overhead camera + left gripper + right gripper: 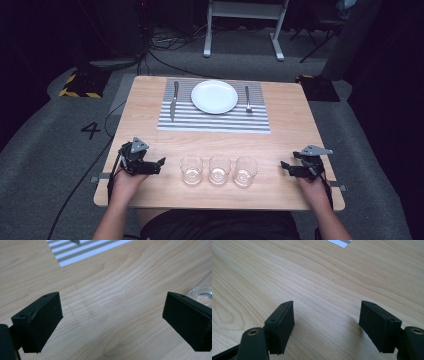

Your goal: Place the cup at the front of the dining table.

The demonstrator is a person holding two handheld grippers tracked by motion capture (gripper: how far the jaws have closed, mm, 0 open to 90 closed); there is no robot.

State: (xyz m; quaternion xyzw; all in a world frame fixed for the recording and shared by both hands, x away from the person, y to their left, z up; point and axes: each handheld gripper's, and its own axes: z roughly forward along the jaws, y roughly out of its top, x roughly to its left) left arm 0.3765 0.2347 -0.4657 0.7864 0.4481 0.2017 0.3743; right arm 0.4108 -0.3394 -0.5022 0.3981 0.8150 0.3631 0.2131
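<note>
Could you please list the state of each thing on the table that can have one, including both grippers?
Left gripper: open, nothing between the jaws.
Right gripper: open, nothing between the jaws.
Left glass: upright, looks empty.
Middle glass: upright, looks empty.
Right glass: upright, looks empty.
Plate: empty, on the striped placemat.
Knife: lying flat, left of the plate.
Fork: lying flat, right of the plate.

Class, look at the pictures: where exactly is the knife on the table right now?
In the high view, the knife lies on the striped placemat at the table's far side, just left of the white plate; the fork lies on the plate's right.
</note>
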